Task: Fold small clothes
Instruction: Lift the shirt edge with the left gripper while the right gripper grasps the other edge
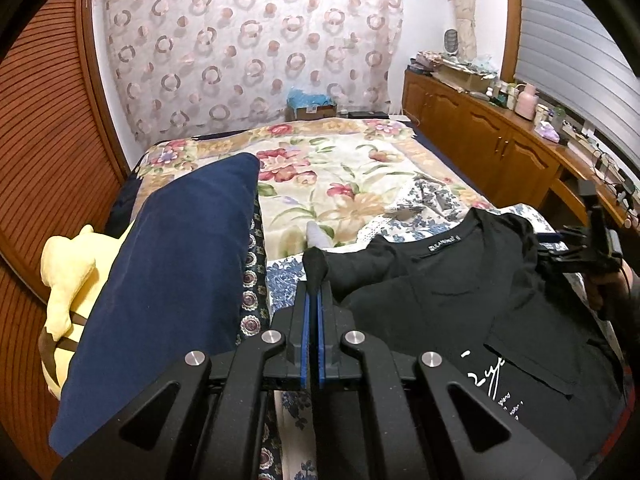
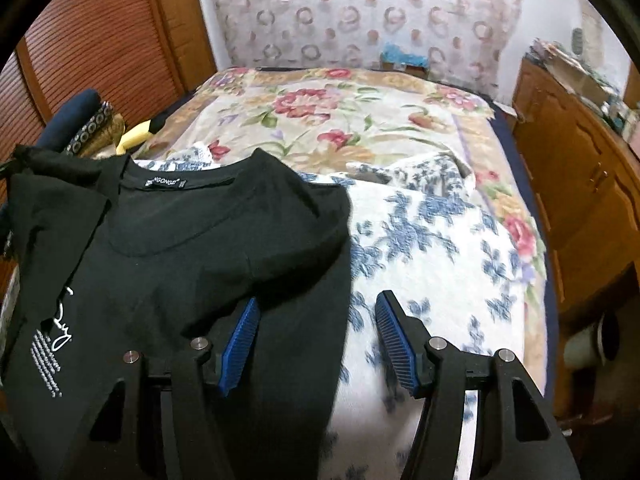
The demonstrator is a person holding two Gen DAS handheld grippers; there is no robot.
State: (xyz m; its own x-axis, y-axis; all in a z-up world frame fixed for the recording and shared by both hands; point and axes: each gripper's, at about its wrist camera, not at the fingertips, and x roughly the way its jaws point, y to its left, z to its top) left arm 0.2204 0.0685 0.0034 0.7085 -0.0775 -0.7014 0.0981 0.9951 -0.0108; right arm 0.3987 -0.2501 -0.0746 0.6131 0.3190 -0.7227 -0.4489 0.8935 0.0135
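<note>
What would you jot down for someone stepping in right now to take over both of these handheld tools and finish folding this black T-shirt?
Left tool: shut on a pinch of the black T-shirt, apparently a sleeve end, lifted off the bed.
Right tool: open, holding nothing; one finger is over the shirt's right edge, the other over the blue-flowered blanket.
Shirt: lying on that blanket on the bed, collar label facing up, left side already turned inward so the white print shows.
Done: the first side fold seems started.
Left: lay the held part down, fold the right side in, then probably fold it in half.
</note>
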